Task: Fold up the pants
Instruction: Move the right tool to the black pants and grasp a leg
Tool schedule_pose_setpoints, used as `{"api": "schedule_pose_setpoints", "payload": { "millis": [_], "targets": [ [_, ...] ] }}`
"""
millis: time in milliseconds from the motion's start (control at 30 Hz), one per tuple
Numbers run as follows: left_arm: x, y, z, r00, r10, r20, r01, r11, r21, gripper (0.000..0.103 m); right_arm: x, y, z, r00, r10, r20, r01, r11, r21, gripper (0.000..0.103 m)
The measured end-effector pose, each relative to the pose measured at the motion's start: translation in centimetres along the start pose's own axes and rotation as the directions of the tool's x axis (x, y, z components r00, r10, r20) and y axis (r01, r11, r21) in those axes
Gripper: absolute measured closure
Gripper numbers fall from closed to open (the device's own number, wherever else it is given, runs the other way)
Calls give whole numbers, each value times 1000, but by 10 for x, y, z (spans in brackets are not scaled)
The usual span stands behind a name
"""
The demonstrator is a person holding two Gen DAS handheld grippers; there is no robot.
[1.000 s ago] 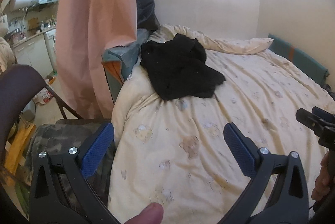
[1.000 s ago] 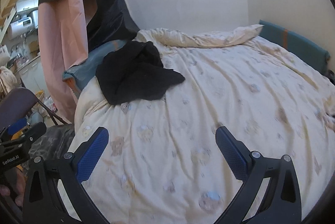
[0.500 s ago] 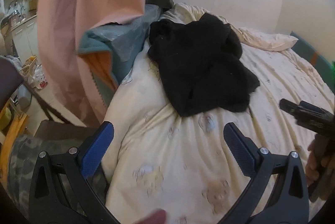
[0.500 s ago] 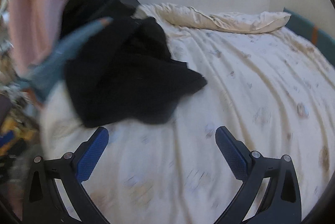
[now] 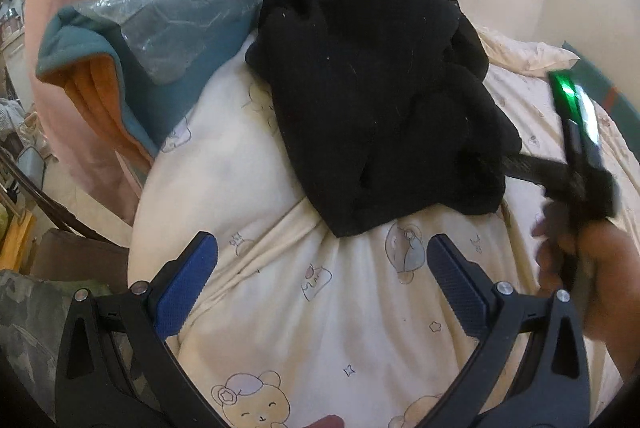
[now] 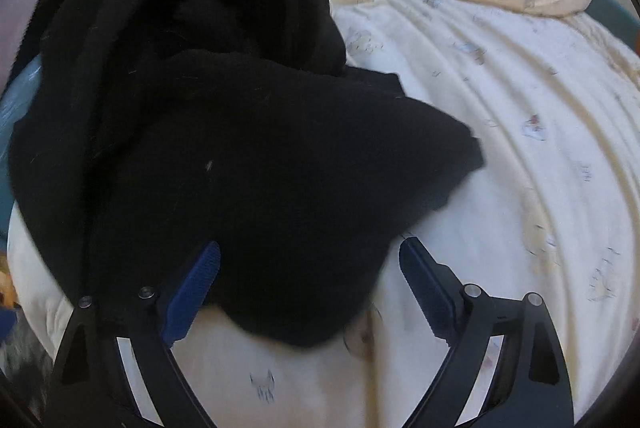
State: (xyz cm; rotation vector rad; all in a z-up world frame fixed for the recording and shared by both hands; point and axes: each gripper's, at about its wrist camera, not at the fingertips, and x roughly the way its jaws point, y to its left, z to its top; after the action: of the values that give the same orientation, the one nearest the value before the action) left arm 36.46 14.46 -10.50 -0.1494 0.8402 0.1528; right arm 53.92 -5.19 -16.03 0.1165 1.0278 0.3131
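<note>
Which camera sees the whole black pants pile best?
The left wrist view: the black pants lie crumpled on the cream bedding, with nearly the whole outline visible. The right wrist view is too close: the pants fill its left side, blurred, running off the frame.

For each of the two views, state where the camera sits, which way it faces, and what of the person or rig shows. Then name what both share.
Left wrist: sits on the left gripper, looking forward and down at the black pants on the cream duvet; its own open blue pads, the right gripper and the right hand show.
Right wrist: sits on the right gripper, close over the pants; only its own jaws show, closing, with the cloth's near edge between them.
Shared: pants, duvet.
</note>
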Motion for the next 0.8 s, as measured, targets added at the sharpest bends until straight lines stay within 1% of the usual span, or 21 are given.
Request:
{"api": "schedule_pose_setpoints", "payload": {
  "millis": [33,67,100,167,200,300,367,467,533,600,700,800],
  "targets": [
    [-1,1,-1,1000,-6,-5,6,1000,-8,0,7,-4,3,998,46,-30,-45,998,45,17],
    [-2,3,-4,1000,-14,-13,13,1000,-21,0,9,-9,3,995,86,-41,-82,993,82,32],
    [-4,4,-8,1000,-19,-20,19,999,-32,0,6,-10,4,995,96,-35,-93,992,85,55],
    [-5,4,-15,999,-22,-35,20,999,-34,0,-5,-7,2,994,104,-18,-103,994,46,78],
    [-7,4,-17,999,-19,-39,17,999,-27,0,-14,-5,0,994,107,-6,-107,994,23,83],
    [-18,3,-25,999,9,-39,-9,1000,1,0,-49,-3,-14,988,146,50,-146,989,3,86],
    [-31,5,-30,1000,23,-20,-23,1000,-3,0,-77,1,-28,983,162,89,-160,987,-25,87],
    [-52,7,-36,999,25,-26,-25,999,-20,0,-114,5,-52,979,161,126,-154,986,-63,89],
    [-70,6,-40,1000,24,-21,-24,999,-34,0,-141,4,-74,977,157,147,-148,986,-73,89],
    [-88,5,-45,1000,22,-7,-22,999,-44,0,-160,0,-93,978,148,150,-135,986,-95,89],
    [-116,2,-56,1000,4,-2,-4,999,-49,0,-194,-5,-132,980,152,129,-137,984,-116,89],
    [-137,-4,-72,1000,-10,-11,9,999,-33,0,-229,-24,-169,983,136,122,-128,989,-74,89]
  ]
}}
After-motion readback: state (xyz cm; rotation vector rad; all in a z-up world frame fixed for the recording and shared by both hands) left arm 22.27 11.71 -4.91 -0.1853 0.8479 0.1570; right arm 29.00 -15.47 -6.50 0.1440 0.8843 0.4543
